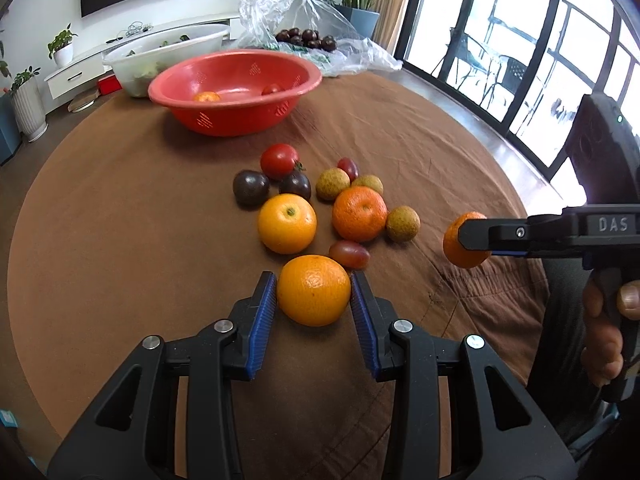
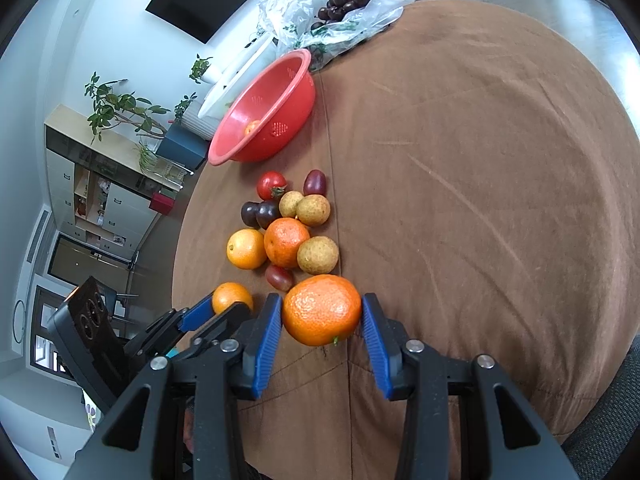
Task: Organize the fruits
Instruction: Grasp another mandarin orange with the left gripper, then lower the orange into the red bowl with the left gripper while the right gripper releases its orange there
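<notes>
Both jaws grip fruit: left an orange [image 1: 313, 290], right a mandarin [image 2: 322, 309]; bowl [image 1: 236, 120] holds two, pile [image 1: 320, 196] remains

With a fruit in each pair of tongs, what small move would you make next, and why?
Probably carry both toward the red colander. The left tongs grip an orange, the right tongs a tangerine, and the colander already holds fruit.
</notes>
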Motion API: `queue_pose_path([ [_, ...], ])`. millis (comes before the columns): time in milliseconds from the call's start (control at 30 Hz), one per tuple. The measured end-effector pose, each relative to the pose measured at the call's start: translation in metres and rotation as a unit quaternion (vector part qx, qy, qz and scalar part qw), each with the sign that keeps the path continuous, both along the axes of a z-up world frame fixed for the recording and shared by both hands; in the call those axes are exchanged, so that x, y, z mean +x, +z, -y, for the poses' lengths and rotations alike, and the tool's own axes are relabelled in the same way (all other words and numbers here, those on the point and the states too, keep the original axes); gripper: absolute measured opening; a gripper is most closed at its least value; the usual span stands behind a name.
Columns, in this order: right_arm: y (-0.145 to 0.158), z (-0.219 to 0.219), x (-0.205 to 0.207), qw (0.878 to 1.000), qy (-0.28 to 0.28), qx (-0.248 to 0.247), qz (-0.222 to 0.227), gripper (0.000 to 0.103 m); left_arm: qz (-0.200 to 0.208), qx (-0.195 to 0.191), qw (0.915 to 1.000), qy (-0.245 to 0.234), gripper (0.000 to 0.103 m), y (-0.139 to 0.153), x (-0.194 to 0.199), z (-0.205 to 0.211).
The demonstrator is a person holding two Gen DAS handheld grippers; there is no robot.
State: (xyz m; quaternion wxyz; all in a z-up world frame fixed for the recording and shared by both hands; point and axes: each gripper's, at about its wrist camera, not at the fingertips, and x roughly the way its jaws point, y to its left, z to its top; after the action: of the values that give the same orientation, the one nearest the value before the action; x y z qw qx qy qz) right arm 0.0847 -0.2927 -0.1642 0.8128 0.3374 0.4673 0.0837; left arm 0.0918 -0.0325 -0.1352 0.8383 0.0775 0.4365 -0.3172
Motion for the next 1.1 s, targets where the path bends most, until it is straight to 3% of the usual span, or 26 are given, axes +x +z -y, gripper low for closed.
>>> queue_pose_path([
  [600,0.026,0.015,0.019,1.000,-0.001,-0.016,0.024,0.043,0.020,-0.044,0.9984,0.027,0.035,0.049,0.026,-0.035],
  [933,0.089,0.022,0.067,0.994,0.011,-0.056,0.088,0.043,0.068,-0.040,0.9967,0.020,0.035,0.100,0.088,-0.024],
  [1100,0.125,0.016,0.109,0.989,0.032,-0.081,0.124,0.043,0.062,-0.032,0.9975,0.007,0.035,0.104,0.134,-0.003],
])
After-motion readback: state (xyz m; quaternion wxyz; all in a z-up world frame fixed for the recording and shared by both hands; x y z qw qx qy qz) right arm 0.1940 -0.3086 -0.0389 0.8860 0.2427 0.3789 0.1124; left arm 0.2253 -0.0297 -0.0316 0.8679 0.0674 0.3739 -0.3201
